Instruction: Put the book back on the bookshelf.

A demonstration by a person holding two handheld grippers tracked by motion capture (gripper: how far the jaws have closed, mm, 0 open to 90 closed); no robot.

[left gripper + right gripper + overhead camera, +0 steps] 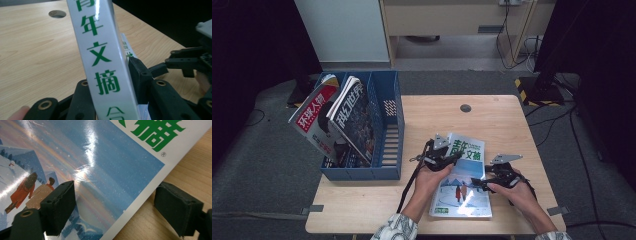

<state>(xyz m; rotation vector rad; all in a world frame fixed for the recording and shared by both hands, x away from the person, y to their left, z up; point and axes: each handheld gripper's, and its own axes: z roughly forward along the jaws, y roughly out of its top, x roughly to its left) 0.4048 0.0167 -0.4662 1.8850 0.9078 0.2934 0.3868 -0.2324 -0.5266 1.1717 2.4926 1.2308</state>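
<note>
- The left gripper pinches the near left edge of a magazine between its two black jaws. In the left gripper view the white edge with green letters stands up tall, with a jaw pressed on each side of it.
- I think it holds the edge so that side can tip up off the table.
- The right gripper has its jaws apart. In the right gripper view one jaw sits over the shiny blue cover and the other sits over the bare wood past the edge. It is not pinching the magazine.
- I think it waits there to steady the other side.
- The magazine lies near the front of the wooden table, between the two hands.
- Both forearms come in from the front edge, and each hand wraps around its tool.
- A blue file rack stands at the left of the table, with other magazines leaning in it. Maybe this one goes there too.
</note>
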